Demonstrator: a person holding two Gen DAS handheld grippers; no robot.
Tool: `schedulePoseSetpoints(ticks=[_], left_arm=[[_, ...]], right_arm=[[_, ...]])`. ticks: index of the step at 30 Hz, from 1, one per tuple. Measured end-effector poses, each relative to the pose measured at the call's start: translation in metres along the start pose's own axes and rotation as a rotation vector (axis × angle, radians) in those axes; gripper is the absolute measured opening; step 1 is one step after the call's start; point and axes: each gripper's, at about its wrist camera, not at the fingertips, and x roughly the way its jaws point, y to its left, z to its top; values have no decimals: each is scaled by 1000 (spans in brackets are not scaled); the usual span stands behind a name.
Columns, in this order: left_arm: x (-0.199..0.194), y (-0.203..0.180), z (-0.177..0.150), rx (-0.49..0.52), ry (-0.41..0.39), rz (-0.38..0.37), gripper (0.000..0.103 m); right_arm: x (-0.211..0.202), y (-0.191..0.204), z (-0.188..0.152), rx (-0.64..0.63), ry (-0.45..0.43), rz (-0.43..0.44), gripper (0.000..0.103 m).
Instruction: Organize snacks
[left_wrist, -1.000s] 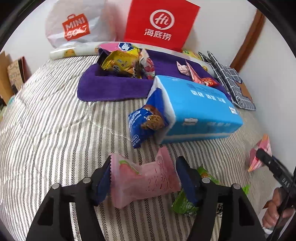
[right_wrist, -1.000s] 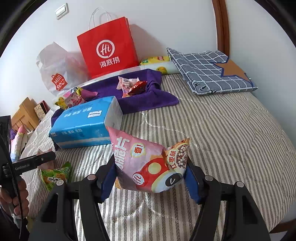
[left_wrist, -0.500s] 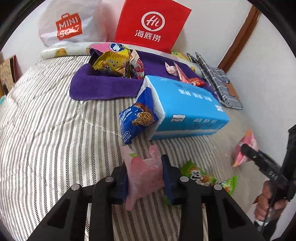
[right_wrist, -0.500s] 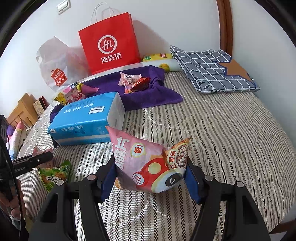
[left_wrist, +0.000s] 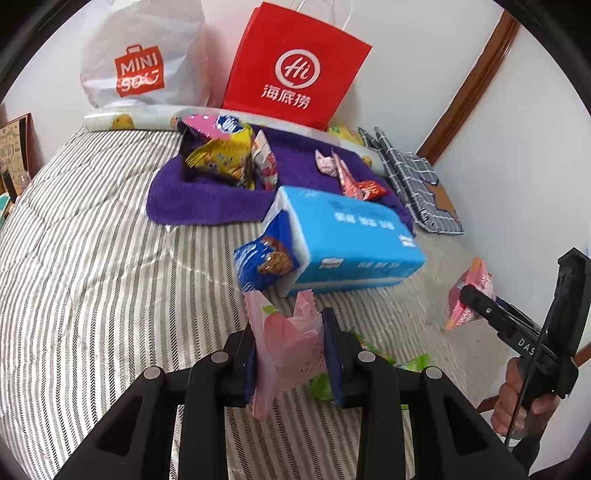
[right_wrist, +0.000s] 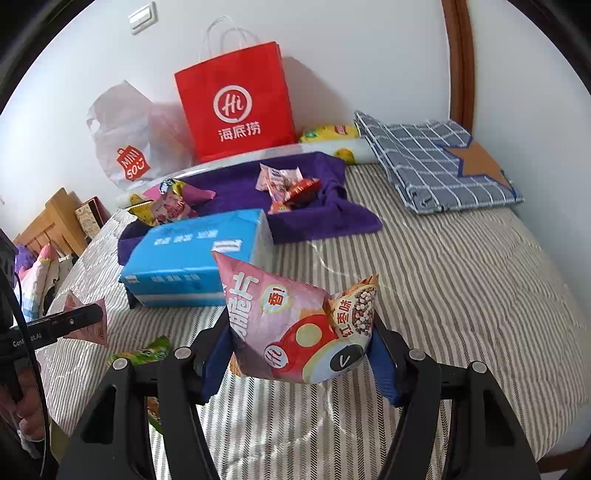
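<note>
Looks about halfway: two snack piles already sit on the purple towel (left_wrist: 207, 206), left gripper (left_wrist: 291, 354) is clamped on a pale pink packet (left_wrist: 288, 343), right gripper (right_wrist: 299, 347) grips a pink crisp bag (right_wrist: 295, 321), cookie pack (left_wrist: 264, 264) and green packet (right_wrist: 142, 354) still loose on the bed.

A bedroom in a home: a bed with a grey-and-white striped quilt (right_wrist: 461, 280) fills the lower and middle frame, with a folded checked blanket (right_wrist: 436, 166) at upper right and a fruit-print bolster (left_wrist: 129, 120) lying along the white wall. A red paper shopping bag (right_wrist: 236, 103) and a white plastic store bag (right_wrist: 122, 140) lean on that wall at top centre, under a light switch (right_wrist: 142, 16) at upper left. A wooden headboard (right_wrist: 51, 221) with soft toys shows at far left, and brown wooden trim (left_wrist: 469, 85) at upper right.
</note>
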Motion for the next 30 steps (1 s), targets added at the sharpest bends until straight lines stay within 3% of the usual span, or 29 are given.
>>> schedulePoseSetpoints(ticks=[17, 30], left_arm=[[-15, -39, 43, 70, -51, -44, 29], [-17, -43, 76, 86, -79, -40, 29]], right_arm=[[-19, 24, 43, -43, -56, 31, 65], [-11, 33, 75, -54, -64, 29, 65]])
